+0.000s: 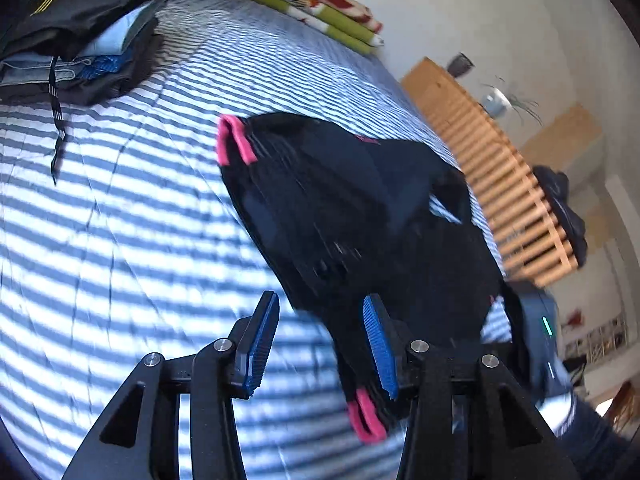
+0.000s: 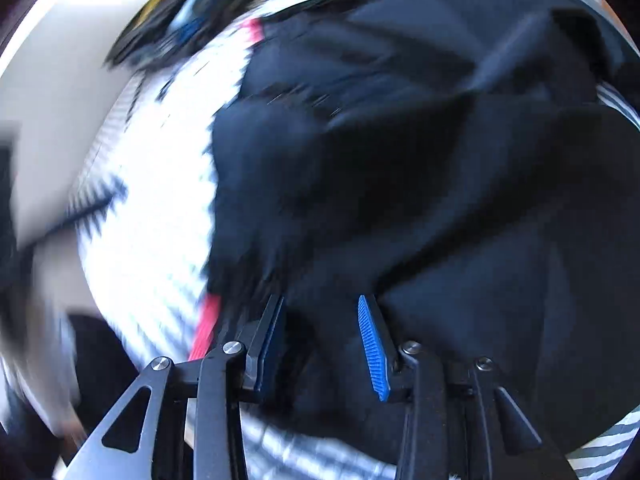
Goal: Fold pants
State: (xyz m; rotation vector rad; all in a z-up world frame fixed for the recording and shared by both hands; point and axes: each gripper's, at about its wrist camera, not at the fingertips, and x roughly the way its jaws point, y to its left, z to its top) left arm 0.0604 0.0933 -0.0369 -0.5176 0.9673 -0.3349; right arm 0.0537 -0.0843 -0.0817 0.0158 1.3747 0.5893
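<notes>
Black pants point(image 1: 360, 208) with pink cuffs point(image 1: 234, 140) lie crumpled on the blue-and-white striped bed point(image 1: 120, 220). My left gripper point(image 1: 321, 298) hovers at their near edge. Its blue-padded fingers point(image 1: 260, 344) stand apart, one over the bedding and one over the black cloth, with a second pink cuff point(image 1: 366, 416) just below. Nothing is pinched. The right wrist view is blurred. There the pants point(image 2: 440, 160) fill most of the frame. My right gripper point(image 2: 320, 300) sits low over them with black cloth in the gap, and its pads point(image 2: 372, 352) stand visibly apart. A pink cuff point(image 2: 206, 328) shows at its left.
A stack of folded clothes point(image 1: 80, 40) sits at the bed's far left, with a dark strap point(image 1: 56, 120) trailing from it. A folded green and red blanket point(image 1: 312, 4) lies at the head. A wooden slatted frame point(image 1: 492, 172) runs along the right side and carries a dark garment point(image 1: 564, 208).
</notes>
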